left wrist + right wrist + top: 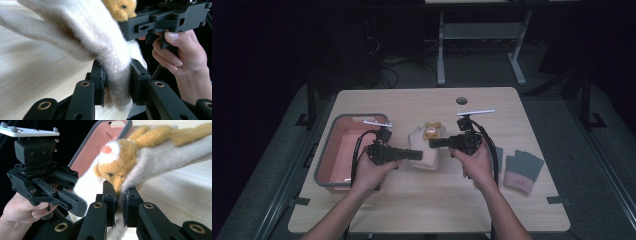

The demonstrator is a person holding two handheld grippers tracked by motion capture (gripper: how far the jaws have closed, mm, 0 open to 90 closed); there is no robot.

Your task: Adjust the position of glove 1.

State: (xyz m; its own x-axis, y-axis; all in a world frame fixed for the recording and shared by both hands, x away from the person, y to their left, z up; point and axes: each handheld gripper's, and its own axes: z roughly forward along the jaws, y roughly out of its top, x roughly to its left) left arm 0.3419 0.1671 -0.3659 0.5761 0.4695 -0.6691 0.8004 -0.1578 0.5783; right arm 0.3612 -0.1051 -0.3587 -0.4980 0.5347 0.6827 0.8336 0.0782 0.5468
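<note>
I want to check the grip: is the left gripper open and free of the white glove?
No, the left gripper is shut on the white glove, pinching its cuff.

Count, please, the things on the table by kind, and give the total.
Cream glove with bear face, held by both grippers: 1
Grey gloves with pink cuffs: 2, as far as I can tell
Pink bin with grey rim: 1
Total: 4

Bare table (422, 210) nearside; tub (343, 150) left, gloves (522, 171) right.
</note>
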